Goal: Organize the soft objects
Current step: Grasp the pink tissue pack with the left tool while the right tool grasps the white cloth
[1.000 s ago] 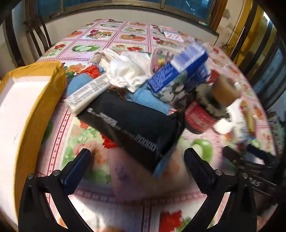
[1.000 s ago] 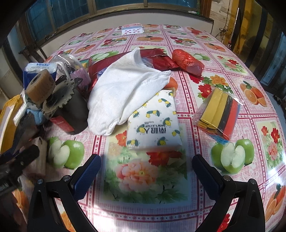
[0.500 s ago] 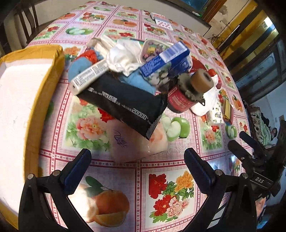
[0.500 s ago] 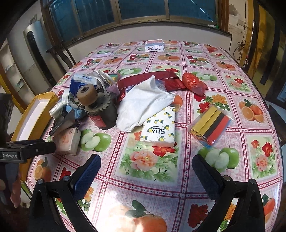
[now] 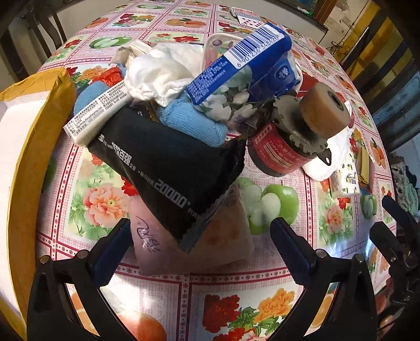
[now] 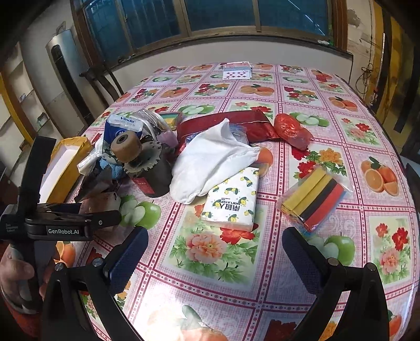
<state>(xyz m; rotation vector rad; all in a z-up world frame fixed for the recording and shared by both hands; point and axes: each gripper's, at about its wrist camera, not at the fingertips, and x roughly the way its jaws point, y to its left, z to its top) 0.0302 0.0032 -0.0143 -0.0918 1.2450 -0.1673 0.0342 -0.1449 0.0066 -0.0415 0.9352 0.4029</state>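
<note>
Soft objects (image 5: pixel 168 65) lie heaped and unsorted on the bench (image 6: pixel 302 91), yellow box (image 5: pixel 23 147) empty, both hand-held grippers (image 5: pixel 199 236) (image 6: pixel 214 251) agape, holding nothing.

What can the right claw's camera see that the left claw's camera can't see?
Only the right view shows the windows, the playing cards, the orange-red plastic bag, and the person's hand holding the open left claw.

Only the left view shows the printing on the black packet and the barcode on the blue tissue pack.

Both show the brown tape roll on the red-labelled can, the lemon-print tissue pack, the yellow box and the flowery tablecloth.
</note>
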